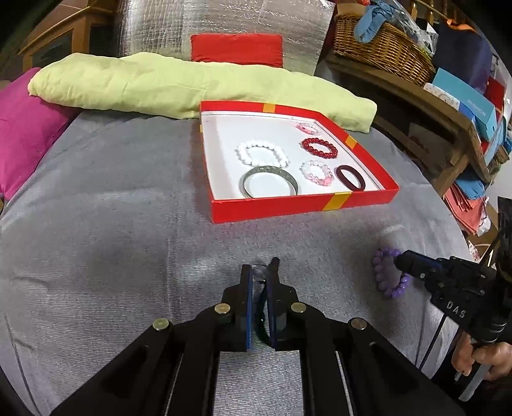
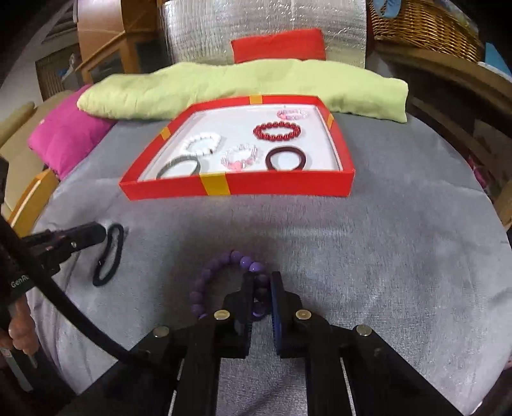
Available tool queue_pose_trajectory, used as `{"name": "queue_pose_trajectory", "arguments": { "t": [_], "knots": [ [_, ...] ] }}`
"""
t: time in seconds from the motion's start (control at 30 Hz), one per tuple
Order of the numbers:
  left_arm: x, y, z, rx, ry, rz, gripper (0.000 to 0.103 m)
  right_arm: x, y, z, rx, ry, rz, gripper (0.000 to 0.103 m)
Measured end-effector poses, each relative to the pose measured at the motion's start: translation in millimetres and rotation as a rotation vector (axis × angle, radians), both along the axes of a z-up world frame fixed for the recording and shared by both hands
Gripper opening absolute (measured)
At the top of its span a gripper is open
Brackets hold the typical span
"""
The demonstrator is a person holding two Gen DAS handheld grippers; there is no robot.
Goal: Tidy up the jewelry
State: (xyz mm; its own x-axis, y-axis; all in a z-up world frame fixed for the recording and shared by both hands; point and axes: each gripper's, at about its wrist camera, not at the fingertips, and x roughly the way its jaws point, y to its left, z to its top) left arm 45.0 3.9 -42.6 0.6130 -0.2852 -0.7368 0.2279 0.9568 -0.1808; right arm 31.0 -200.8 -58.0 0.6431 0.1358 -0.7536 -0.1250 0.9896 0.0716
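We see a red box with yellow bands lying open on the grey cloth, its white floor already carrying six pieces: a white bead bracelet, a grey-green bangle, a clear-and-pink bead bracelet, a dark maroon band, a red bead bracelet and, at the far corner, a pale pink bracelet. Nearer to us, the left gripper has its jaws drawn almost together on a black hair tie — in the right wrist view the loop rests on the cloth with the fingertips at its upper end, and in the left wrist view a dark strand runs up between the blue pads. The right gripper is closed on the purple bead bracelet, several beads sitting between its fingers (the rest of the ring curves out to the left on the cloth). Both pieces lie well short of the box, on its near side, apart from each other. Beyond the box stretch a light green cushion, a magenta cushion at the left and a small red cushion against silver foil sheeting; a wicker basket sits on a wooden shelf at the right.
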Motion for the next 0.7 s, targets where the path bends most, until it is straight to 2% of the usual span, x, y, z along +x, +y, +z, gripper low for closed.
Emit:
{"name": "queue_pose_trajectory", "arguments": {
  "t": [0.2, 0.37, 0.4, 0.43, 0.5, 0.7],
  "knots": [
    [1, 9, 4, -0.018, -0.013, 0.023, 0.008, -1, -13, 13, 0.089, -0.048, -0.052, 0.011],
    [4, 11, -2, -0.058, 0.038, 0.017, 0.011, 3, -15, 9, 0.108, -0.017, -0.073, 0.011],
    [5, 10, -4, -0.064, 0.055, 0.011, 0.021, 4, -16, 8, 0.11, -0.008, -0.079, 0.011],
    [5, 8, -5, -0.066, 0.065, 0.01, 0.039, 5, -17, 7, 0.114, 0.003, -0.088, 0.011],
    [3, 5, -7, -0.058, 0.065, 0.011, 0.057, 7, -21, 2, 0.124, 0.027, -0.106, 0.011],
    [2, -2, -15, -0.056, 0.103, -0.006, 0.059, 11, -31, -7, 0.182, 0.085, -0.135, 0.011]
  ]
}}
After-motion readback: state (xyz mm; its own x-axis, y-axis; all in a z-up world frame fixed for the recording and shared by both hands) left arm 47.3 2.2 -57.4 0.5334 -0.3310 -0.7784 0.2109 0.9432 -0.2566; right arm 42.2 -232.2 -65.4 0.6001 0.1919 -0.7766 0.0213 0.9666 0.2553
